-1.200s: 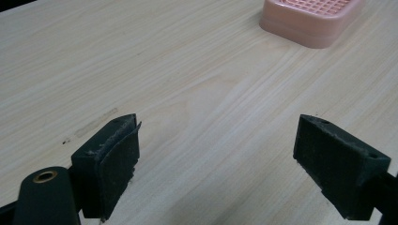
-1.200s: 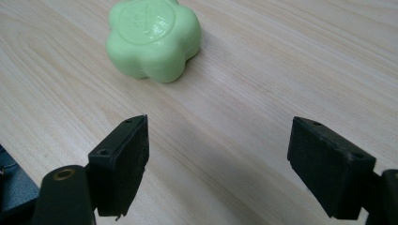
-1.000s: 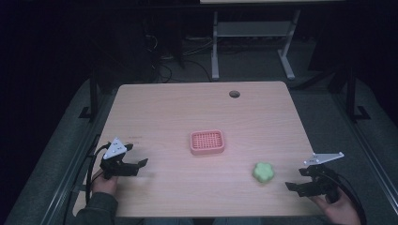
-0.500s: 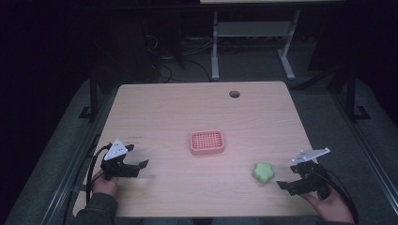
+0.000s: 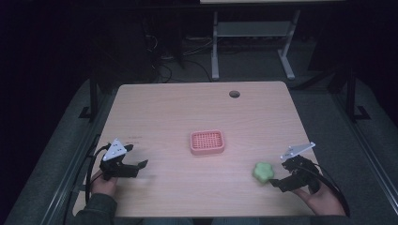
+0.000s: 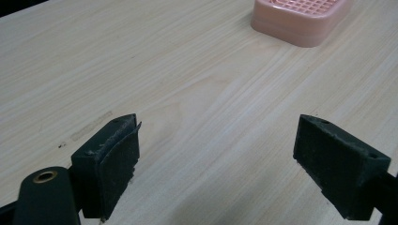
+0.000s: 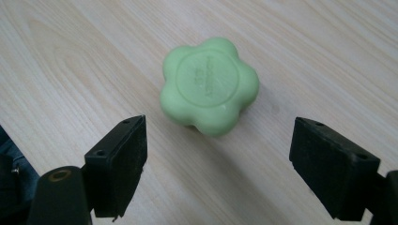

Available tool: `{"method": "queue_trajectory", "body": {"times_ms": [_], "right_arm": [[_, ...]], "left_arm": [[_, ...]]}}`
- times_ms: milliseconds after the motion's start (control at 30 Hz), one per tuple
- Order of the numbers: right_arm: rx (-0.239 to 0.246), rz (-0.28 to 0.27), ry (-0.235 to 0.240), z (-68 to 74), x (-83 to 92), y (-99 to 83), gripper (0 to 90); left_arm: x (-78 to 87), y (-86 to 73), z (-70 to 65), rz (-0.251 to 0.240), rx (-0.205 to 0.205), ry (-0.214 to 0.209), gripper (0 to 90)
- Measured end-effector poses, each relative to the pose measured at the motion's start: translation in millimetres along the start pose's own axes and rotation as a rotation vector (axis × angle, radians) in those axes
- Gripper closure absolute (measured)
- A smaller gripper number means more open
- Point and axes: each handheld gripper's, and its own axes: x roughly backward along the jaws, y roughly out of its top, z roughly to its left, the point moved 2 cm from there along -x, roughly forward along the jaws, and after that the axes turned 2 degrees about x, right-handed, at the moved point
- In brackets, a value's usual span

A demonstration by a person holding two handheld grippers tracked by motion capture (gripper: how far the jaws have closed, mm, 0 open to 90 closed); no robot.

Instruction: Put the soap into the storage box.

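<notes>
High view had the left gripper (image 5: pixel 141 165) at the bench's (image 5: pixel 197 108) near-left corner, held in a hand (image 5: pixel 104 183), jaws pointing right over bare wood, grey three-cornered plate on top, cable looping off the left edge. Left gripper view showed its jaws wide apart, nothing between them, just wood grain below; the pink tray (image 6: pixel 300 18) sat well ahead at the upper right of that view. Centre of the bench in the high view: pink tray (image 5: pixel 207 142), ribbed inside, rounded corners, lying flat and apart from both grippers. Behind it, near the far edge, a round cable hole (image 5: pixel 234 93). Right of the tray and nearer the person lay the green soap (image 5: pixel 263 172), flower-shaped, flat on the wood, well apart from the tray. Right gripper (image 5: pixel 277 180) was just beside the soap at the near-right corner, held in the other hand (image 5: pixel 319 199), jaws aimed left at it. Right gripper view showed the soap (image 7: pixel 210 86) a little ahead of the spread jaws, not touched by either pad, embossed top face up.
</notes>
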Motion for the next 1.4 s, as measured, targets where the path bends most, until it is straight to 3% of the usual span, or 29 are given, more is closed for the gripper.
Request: {"method": "queue_trajectory", "body": {"times_ms": [433, 600, 1000, 1400], "right_arm": [[0.055, 0.053, 0.014, 5.2, -12.1, 23.5, 18.6], [0.070, 0.090, 0.007, 7.1, -20.3, 33.5, 18.7], [0.062, 0.161, 0.004, 6.7, -37.5, 39.1, 19.9], [0.064, 0.216, -0.036, 8.8, -49.9, 45.2, 20.1]], "left_arm": [[2.4, 0.1, 3.5, 0.001, -0.010, 0.007, 14.4], [2.9, -0.2, 2.8, -0.009, 0.008, 0.009, 14.4], [3.8, 0.0, 4.1, -0.010, 0.000, 0.008, 14.4], [4.7, 0.1, 4.5, -0.006, -0.002, 0.008, 14.4]]}}
